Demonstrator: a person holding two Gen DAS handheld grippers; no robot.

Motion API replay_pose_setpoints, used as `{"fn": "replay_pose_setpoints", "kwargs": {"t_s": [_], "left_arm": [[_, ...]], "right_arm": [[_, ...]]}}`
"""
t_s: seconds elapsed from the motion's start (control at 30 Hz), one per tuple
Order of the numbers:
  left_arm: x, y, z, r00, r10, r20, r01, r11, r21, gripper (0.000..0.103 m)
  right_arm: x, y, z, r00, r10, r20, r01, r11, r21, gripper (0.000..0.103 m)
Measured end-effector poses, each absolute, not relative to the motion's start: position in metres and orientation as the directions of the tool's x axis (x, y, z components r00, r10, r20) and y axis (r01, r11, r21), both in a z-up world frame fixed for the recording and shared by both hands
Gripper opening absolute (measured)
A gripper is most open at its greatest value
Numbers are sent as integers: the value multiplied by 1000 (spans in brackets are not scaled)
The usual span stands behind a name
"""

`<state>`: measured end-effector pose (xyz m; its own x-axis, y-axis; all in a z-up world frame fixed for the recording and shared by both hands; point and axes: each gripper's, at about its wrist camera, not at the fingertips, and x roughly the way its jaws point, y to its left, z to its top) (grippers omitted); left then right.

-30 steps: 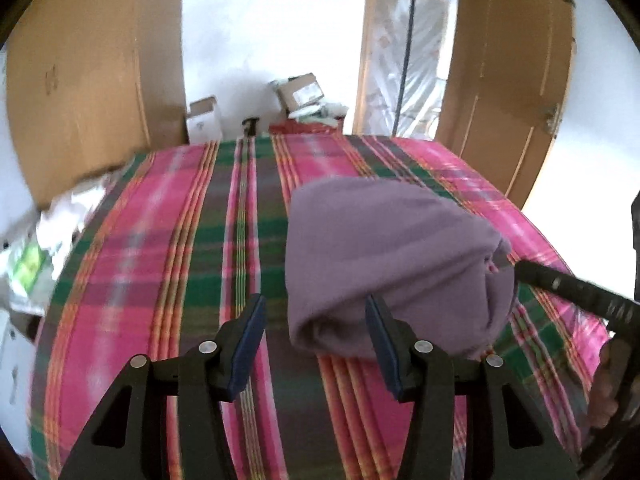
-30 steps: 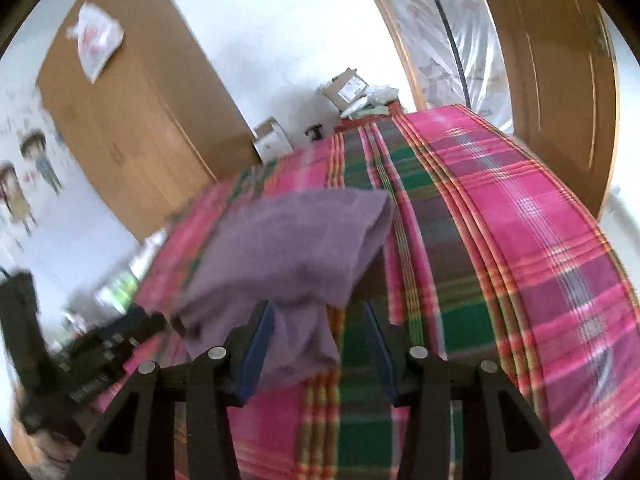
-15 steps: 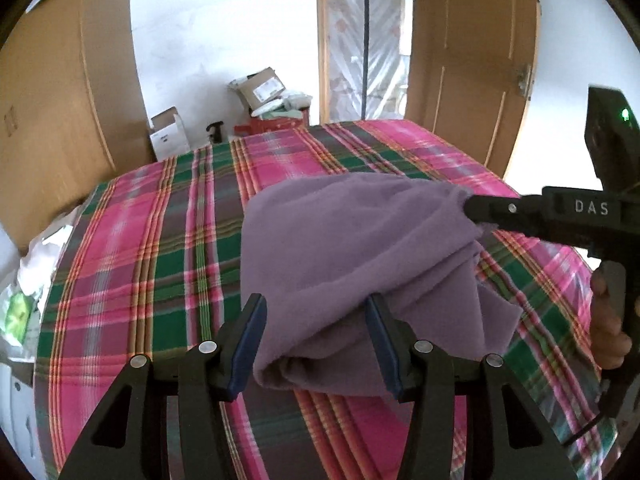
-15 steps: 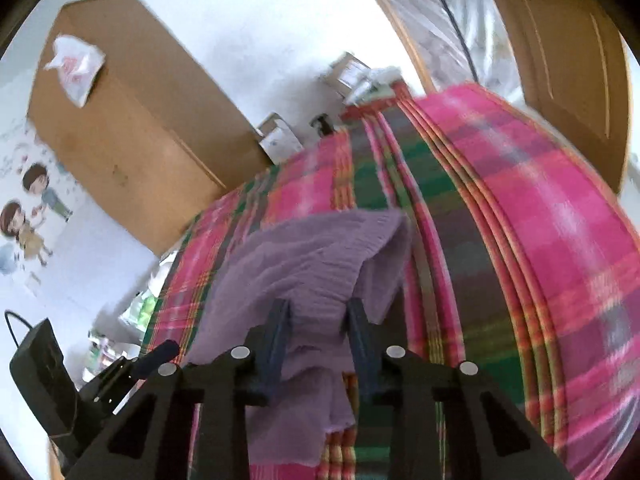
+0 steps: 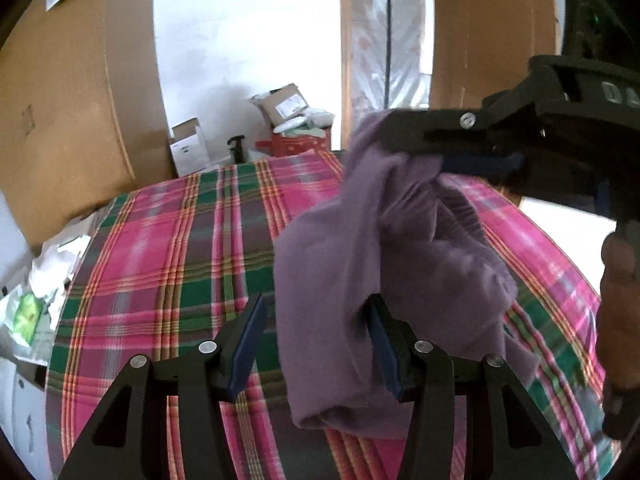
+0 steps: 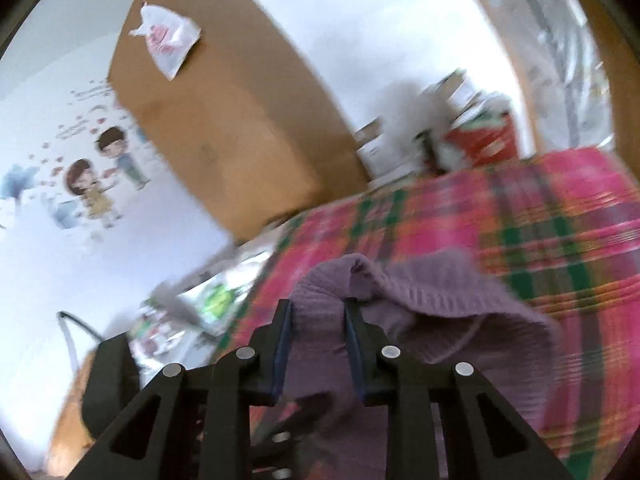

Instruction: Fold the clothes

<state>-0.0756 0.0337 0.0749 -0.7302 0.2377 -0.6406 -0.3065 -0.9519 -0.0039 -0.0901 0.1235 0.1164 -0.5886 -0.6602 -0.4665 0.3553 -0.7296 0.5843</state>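
A purple knit garment [image 5: 404, 280] hangs above a bed covered in a pink-and-green plaid bedspread [image 5: 168, 264]. Its top is bunched and lifted, and its lower folded end droops toward the bedspread; whether it touches there cannot be told. The right gripper [image 5: 416, 148] has its fingers clamped together on the garment's upper bunch, reaching in from the right side of the left wrist view. In the right wrist view the same gripper [image 6: 318, 322] shows purple cloth [image 6: 420, 312] pinched between its blue-padded fingers [image 6: 282, 344], with a ribbed edge curving off to the right. A hand [image 5: 618, 312] grips that tool's handle at the right edge of the left wrist view.

The left gripper [image 5: 316, 340] has its fingers spread wide apart, with part of the hanging cloth lying between them near the right finger, not pinched.

Beyond the bed stand a wooden wardrobe [image 5: 68, 112], some cardboard boxes [image 5: 280, 104] against a white wall, and a wooden door [image 5: 492, 32] next to a plastic-sheeted doorway [image 5: 384, 52]. The right wrist view is blurred; it shows a cartoon wall sticker [image 6: 100, 172] and a white plastic bag [image 6: 168, 38] on top of the wardrobe.
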Motion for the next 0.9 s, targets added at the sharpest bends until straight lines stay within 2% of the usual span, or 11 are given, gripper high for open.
{"fn": "replay_pose_setpoints", "kwargs": {"t_s": [0.1, 0.27, 0.43, 0.57, 0.63, 0.73, 0.77, 0.83, 0.87, 0.9], "left_arm": [[-93, 24, 70, -705, 229, -672, -252, -965, -65, 53], [-117, 6, 51, -605, 336, -722, -208, -942, -264, 53], [-120, 10, 43, -566, 384, -730, -221, -923, -314, 53], [-125, 9, 40, -546, 424, -722, -218, -904, -367, 53], [-128, 7, 38, -538, 444, -716, -217, -894, -392, 53], [-129, 11, 37, -534, 450, -715, -239, -892, -383, 46], [-129, 12, 38, -536, 451, -714, -248, -892, -377, 41], [-133, 14, 41, -538, 453, -711, -259, -891, -372, 28], [-134, 15, 43, -540, 449, -712, -259, -893, -367, 13], [-135, 16, 44, -543, 445, -712, -258, -896, -362, 6]], "right_arm": [[-98, 114, 102, -524, -704, -480, 353, -692, 630, 27], [-101, 123, 83, -488, -736, -470, 311, -649, 694, 31], [-91, 142, 78, -502, -716, -485, 263, -660, 704, 31], [-67, 165, 80, -570, -641, -513, 222, -722, 655, 42], [-53, 177, 80, -611, -594, -524, 192, -753, 629, 43], [-28, 193, 75, -670, -500, -549, 146, -814, 563, 45], [-20, 195, 72, -682, -469, -561, 135, -835, 534, 47], [-8, 190, 64, -674, -437, -596, 145, -869, 473, 48], [-3, 187, 59, -667, -422, -614, 153, -884, 442, 48], [2, 182, 56, -660, -424, -620, 174, -889, 423, 48]]}}
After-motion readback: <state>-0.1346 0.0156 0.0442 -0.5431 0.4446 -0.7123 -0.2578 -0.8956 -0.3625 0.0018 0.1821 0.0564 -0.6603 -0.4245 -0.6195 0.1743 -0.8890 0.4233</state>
